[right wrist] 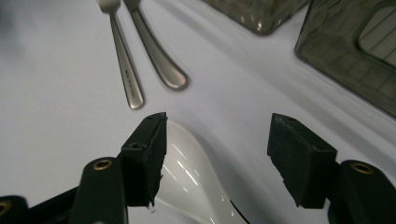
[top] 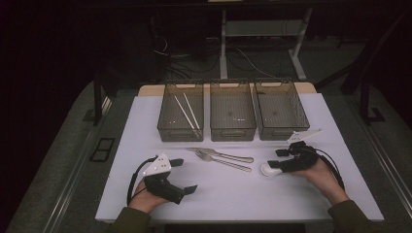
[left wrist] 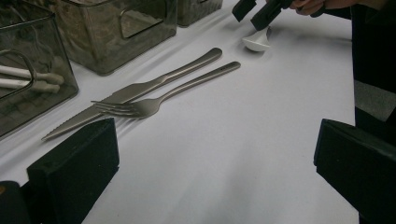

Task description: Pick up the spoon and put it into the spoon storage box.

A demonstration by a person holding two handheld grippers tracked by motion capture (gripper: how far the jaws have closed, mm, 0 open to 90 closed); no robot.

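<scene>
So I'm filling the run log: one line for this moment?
right gripper: open over white spoon | left gripper: open, idle | knife, fork: on table | chopsticks: left bin

Two forearms in dark sleeves are seen entering from the near edge in the high view, each hand wrapped around the body of a gripper. The left gripper (top: 182, 175) is held low over the near left part of the tabletop (top: 233, 194), turned toward the right, with its jaws spread wide apart and nothing between them. The left hand (top: 145, 196) is closed around its handle. The right gripper (top: 277, 158) is pointed leftward and angled down close to the tabletop, gripped by the right hand (top: 323, 175). Its jaws are parted, the pads pressed on nothing.
</scene>
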